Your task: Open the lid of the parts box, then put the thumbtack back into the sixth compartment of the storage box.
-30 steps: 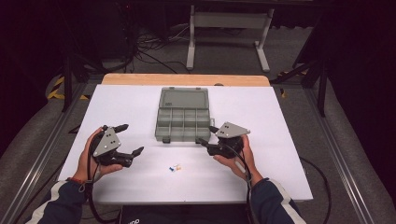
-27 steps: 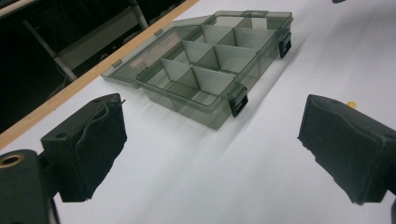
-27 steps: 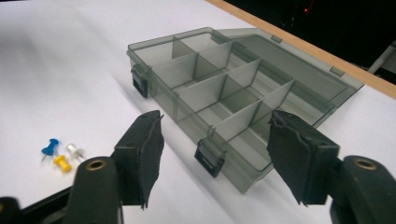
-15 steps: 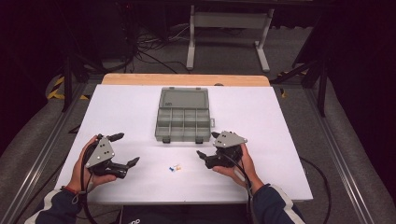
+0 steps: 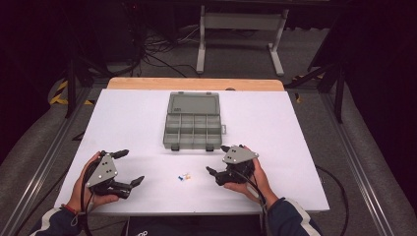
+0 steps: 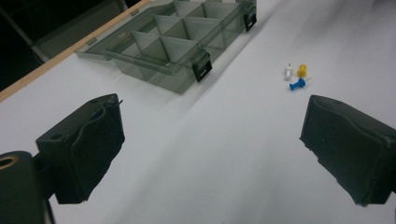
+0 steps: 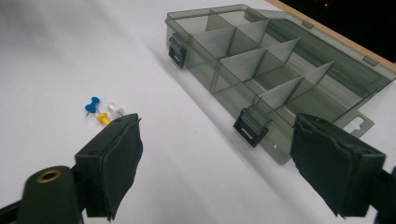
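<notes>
An open grey-tinted plastic organizer box [image 5: 193,120] with empty compartments lies mid-table, lid laid back. Three pushpins [image 5: 184,176], blue, yellow and white, lie together on the white table between my two grippers. My left gripper [image 5: 133,166] rests near the front left, open, with nothing between its jaws. My right gripper [image 5: 216,159] sits at the front right, also open and empty. In the left gripper view the gripper [image 6: 215,116] faces the box [image 6: 177,42], with the blue pushpin [image 6: 296,85] ahead to its right. In the right gripper view the gripper [image 7: 219,135] has the pushpins [image 7: 102,114] beside its left jaw and the box [image 7: 261,60] ahead.
The white table top [image 5: 275,123] has a wooden strip [image 5: 196,83] along its far edge. Dark floor, cables and a metal stand [image 5: 238,29] lie beyond. Rails run along both sides of the table.
Both grippers have drawn back toward the near edge of the table, the left one farther. Both stayed open. The box and pushpins have not moved.
</notes>
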Available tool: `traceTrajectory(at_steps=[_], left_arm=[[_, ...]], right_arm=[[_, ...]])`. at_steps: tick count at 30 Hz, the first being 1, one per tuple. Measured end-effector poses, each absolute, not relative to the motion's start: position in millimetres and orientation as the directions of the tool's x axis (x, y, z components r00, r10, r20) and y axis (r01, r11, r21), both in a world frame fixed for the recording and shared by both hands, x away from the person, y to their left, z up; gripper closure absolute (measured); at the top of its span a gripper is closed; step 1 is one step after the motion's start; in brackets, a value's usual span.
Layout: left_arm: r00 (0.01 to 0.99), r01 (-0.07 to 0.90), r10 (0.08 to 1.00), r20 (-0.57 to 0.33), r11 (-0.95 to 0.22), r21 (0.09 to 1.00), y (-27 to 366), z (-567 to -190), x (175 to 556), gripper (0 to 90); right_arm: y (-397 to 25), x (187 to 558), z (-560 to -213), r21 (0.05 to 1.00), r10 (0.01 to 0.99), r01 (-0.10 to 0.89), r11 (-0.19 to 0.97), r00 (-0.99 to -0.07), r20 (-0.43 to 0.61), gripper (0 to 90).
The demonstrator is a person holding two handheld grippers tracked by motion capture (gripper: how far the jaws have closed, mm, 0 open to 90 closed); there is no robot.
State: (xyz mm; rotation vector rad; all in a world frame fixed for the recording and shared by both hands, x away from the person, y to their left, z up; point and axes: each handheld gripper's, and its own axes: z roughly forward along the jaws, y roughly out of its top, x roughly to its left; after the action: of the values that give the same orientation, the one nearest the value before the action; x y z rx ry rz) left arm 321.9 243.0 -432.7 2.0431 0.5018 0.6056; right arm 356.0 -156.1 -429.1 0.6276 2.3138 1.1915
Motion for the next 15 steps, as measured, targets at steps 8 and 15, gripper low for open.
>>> traceTrajectory(at_steps=[8,15], left_arm=[[0.806,0.133,0.556,0.204,-0.506,0.852,243,-439,318,6.4],[0.818,0.15,0.544,0.184,-0.512,0.846,242,-443,316,6.0]], right_arm=[[-151,351,-439,0.815,0.557,0.196,0.545,-0.812,-0.177,19.5],[-143,353,-445,0.808,0.539,0.231,0.543,-0.834,-0.123,25.6]])
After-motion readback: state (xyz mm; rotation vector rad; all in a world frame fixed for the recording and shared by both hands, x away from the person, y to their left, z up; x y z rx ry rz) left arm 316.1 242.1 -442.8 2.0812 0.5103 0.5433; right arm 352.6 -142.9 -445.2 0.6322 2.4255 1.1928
